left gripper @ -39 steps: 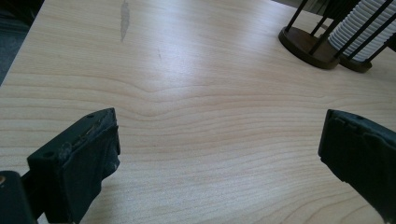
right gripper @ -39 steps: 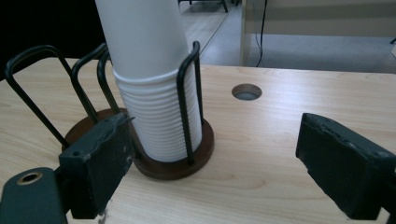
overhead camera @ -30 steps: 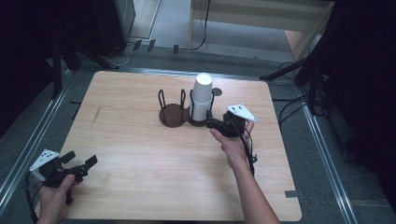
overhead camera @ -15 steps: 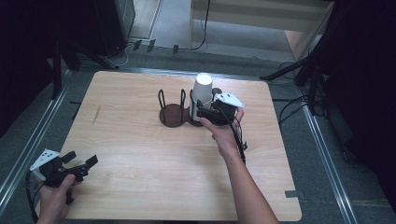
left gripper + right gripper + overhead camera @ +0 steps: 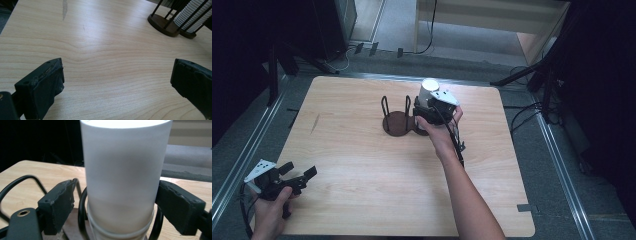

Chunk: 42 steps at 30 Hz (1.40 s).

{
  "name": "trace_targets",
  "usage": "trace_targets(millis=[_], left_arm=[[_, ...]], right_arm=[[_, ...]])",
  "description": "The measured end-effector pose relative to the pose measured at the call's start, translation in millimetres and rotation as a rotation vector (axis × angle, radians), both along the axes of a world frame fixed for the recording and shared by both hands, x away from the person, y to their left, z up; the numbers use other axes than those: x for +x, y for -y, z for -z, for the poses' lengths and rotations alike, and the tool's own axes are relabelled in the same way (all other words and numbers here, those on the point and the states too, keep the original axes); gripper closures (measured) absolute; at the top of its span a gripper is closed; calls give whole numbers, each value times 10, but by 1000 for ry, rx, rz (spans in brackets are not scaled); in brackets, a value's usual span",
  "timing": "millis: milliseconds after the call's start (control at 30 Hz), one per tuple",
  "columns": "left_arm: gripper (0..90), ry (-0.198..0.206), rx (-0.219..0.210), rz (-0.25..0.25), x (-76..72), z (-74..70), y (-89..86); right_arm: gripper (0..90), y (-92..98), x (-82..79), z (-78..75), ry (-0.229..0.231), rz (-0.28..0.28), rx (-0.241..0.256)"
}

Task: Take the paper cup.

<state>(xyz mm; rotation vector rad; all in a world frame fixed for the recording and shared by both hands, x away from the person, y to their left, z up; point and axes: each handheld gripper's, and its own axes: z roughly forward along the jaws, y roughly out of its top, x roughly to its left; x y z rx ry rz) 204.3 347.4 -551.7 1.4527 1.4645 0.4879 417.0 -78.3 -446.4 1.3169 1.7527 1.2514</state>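
Observation:
A tall white cup stands upright in the right slot of a dark holder with black wire loops, at the table's far middle. My right gripper has come in from the near right and stands open, one jaw on each side of the cup's lower half. In the right gripper view the cup sits between the jaws of that gripper, with a wire loop between the left jaw and the cup. My left gripper rests open at the near left corner, nothing between the jaws of it.
The holder's left slot holds nothing. In the left gripper view the holder and a ribbed white cup show at the far right. The wooden table has bare boards between both hands. Dark stands and cables ring the table.
My right gripper moved left toward the cup and now straddles it with its jaws. The left gripper stayed at the near left corner, barely shifting.

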Motion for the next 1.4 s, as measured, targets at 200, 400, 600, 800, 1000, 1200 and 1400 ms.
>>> trace_targets(millis=[200,400,600,800,1000,1200,1400], left_arm=[[0,-1,-3,0,4,1,0],[0,0,-2,4,5,1,5],[0,2,1,4,5,0,8],[0,7,10,6,3,-1,18],[0,4,7,6,3,-1,12],[0,6,5,7,4,0,15],[0,6,7,7,5,0,16]], right_arm=[[200,-14,110,17,-21,54,15],[224,-42,171,54,-20,49,0],[242,-59,156,43,0,60,-21],[245,-49,158,25,1,59,-22],[255,-33,157,-13,11,64,-19],[270,-36,149,-71,32,62,-23],[284,-62,129,-134,57,59,-26]])
